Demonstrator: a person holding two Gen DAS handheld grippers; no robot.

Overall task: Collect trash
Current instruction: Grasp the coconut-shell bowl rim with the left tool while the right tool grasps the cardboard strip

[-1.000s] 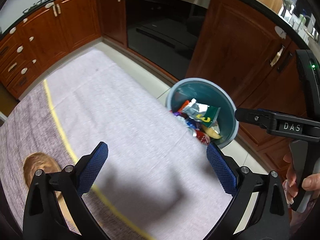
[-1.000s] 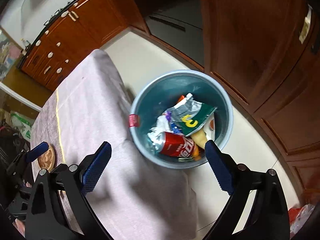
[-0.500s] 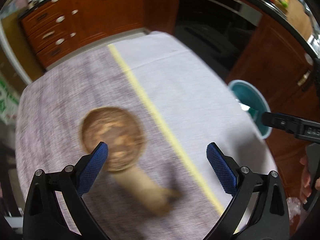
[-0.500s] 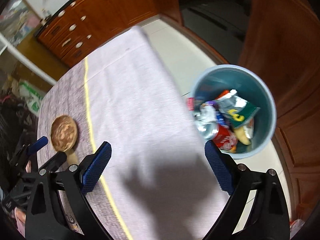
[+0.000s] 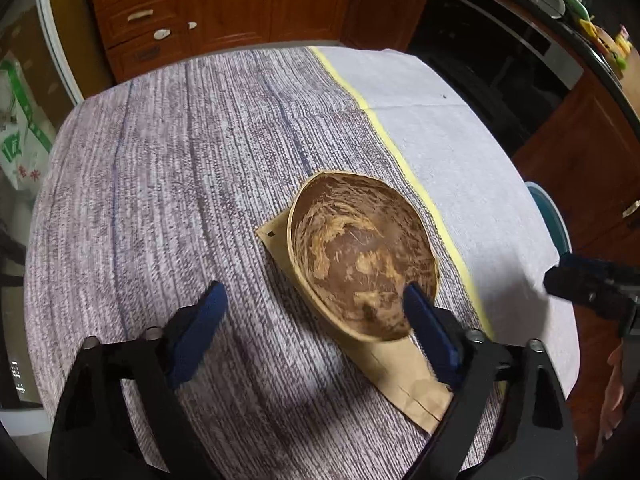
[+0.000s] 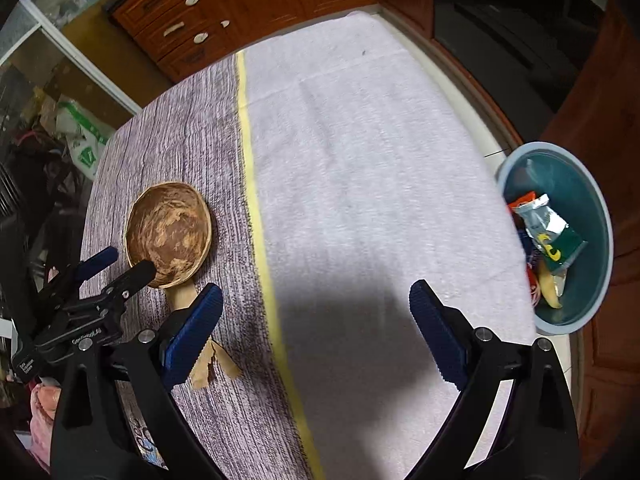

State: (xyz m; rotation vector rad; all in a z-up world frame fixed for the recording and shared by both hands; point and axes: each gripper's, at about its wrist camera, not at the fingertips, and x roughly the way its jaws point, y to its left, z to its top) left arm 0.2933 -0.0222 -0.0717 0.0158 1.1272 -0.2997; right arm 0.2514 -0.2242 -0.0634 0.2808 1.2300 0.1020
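A brown wooden bowl (image 5: 360,256) rests on a strip of brown paper (image 5: 404,380) on the purple-grey half of the tablecloth. My left gripper (image 5: 314,320) hangs low over the bowl's near side with its jaws closing. Its right finger (image 5: 428,332) overlaps the bowl's near rim and the left finger stands well clear, so nothing is pressed. In the right wrist view the left gripper (image 6: 120,266) reaches the bowl (image 6: 168,232) from the near left. My right gripper (image 6: 314,320) is open over the cloth near the yellow stripe, holding nothing. The teal bin (image 6: 580,184) holds wrappers and a banana.
Torn brown paper (image 6: 208,364) lies near my right gripper's left finger. The bin's rim (image 5: 550,216) shows past the table's right edge on the floor. Wooden cabinets (image 5: 160,20) and a dark oven (image 5: 500,60) ring the table. A plastic bag (image 6: 84,140) sits at the left.
Both grippers swung left, away from the bin and across the cloth. The left one came down over the bowl, and its jaws stand narrower than before.
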